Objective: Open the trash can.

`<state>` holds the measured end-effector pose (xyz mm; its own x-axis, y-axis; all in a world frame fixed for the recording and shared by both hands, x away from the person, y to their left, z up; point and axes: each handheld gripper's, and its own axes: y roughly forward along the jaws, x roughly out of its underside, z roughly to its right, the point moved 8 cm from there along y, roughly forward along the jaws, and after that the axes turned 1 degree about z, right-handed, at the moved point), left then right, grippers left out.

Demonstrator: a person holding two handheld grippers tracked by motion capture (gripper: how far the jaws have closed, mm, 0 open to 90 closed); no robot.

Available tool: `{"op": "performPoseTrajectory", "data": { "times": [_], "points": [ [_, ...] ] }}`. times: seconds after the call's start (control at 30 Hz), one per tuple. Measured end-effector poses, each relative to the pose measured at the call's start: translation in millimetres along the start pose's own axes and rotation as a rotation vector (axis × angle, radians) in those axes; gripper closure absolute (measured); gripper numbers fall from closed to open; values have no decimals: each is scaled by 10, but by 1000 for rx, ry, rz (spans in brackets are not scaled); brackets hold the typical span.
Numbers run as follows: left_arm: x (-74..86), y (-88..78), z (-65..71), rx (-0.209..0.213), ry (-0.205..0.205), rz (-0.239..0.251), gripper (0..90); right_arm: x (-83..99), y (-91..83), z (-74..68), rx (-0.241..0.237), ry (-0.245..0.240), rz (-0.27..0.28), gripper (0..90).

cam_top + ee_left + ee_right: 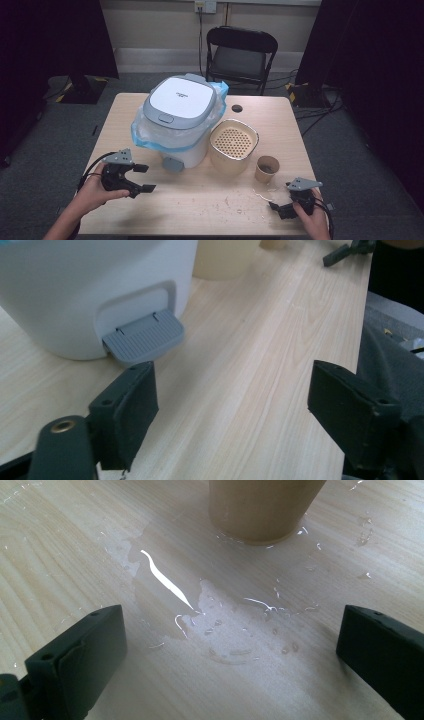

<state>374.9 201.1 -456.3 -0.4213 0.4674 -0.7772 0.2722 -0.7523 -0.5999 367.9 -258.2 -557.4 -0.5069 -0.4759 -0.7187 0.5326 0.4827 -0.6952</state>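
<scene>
Rice cooker point(175, 120) sits mid-table w/ lid down, blue-edged plastic bag bunched round its body; use it as your landmark. Your left gripper point(134, 178) hangs just off the cooker's near-left side, above the table point(200, 205), jaws spread wide w/ nothing between them. In the left gripper view those jaws frame bare wood, and the cooker's grey ribbed tab point(144, 336) lies just ahead of the left jaw, not touching. Bare wood runs from there to the near edge.

Right of the cooker, touching or nearly so, stands the beige perforated basket point(233, 145). Just beyond that, nearer you, is the paper cup point(267, 168), upright. Your right gripper point(278, 208) rests well right of the cooker, by the near-right corner of the table, close to the edge, so little margin on that side. Its jaws stand fully apart, empty. In the right gripper view a water puddle point(225, 625) spreads between them and reaches the cup's base point(260, 510).

Far side of the cooker: black folding chair point(240, 55), off the table.
</scene>
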Motion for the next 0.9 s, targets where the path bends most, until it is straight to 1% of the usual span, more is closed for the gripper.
{"op": "performPoseTrajectory", "data": {
  "times": [0.03, 0.07, 0.17, 0.2, 0.23, 0.27, 0.33, 0.4, 0.43, 0.5, 0.53, 0.63, 0.7, 0.73, 0.8, 0.83, 0.87, 0.9],
  "points": [
    [0, 0, 0, 0, 0, 0, 223, 0, 0, 0, 0, 0, 0, 0],
    [-54, -34, 0, 0, -11, 9, 233, -1, 1, 0, 0, 0, 0, 0],
    [-102, -65, -9, -6, -12, 6, 247, 0, 1, 0, 1, 2, -3, 0],
    [-158, -107, -26, -24, -6, 2, 260, -4, 4, 3, 0, -1, -1, 0],
    [-158, -107, -26, -24, -6, 2, 270, -4, 4, 3, 0, -1, -1, 0],
    [-206, -129, -23, -21, -7, 8, 276, -5, 5, 3, 1, -1, -1, 0],
    [-235, -147, -26, -23, -8, 7, 287, -4, 5, 3, 1, -1, -1, 0],
    [-289, -181, -34, -23, -13, 3, 335, -5, 5, 3, 1, 0, -1, 0],
    [-289, -181, -34, -23, -13, 3, 351, -5, 5, 3, 1, 0, -1, 0],
    [-321, -200, -34, -17, -14, 3, 359, -5, 6, 5, 1, -1, 0, 0],
    [-350, -212, -31, -9, -15, 6, 379, -5, 5, 3, 1, 0, -1, 0],
    [-380, -224, -25, 3, -23, 6, 393, -5, 5, 3, 1, 0, -1, 0],
    [-405, -232, -24, 1, -19, 4, 408, -5, 5, 3, 1, 0, -1, 0],
    [-431, -246, -27, -7, -19, -6, 408, -4, 5, 3, 1, 0, -1, 0],
    [-444, -250, -29, -6, -16, -6, 408, -5, 5, 3, 1, 0, -1, 0],
    [-481, -271, -33, -15, -10, -11, 411, -5, 5, 3, 1, 0, -1, 0],
    [-481, -271, -33, -15, -10, -11, 412, -5, 5, 3, 1, -1, -1, 0],
    [-515, -278, -24, -9, -7, -7, 412, -5, 5, 3, 1, -1, -1, 0]
  ]
}}
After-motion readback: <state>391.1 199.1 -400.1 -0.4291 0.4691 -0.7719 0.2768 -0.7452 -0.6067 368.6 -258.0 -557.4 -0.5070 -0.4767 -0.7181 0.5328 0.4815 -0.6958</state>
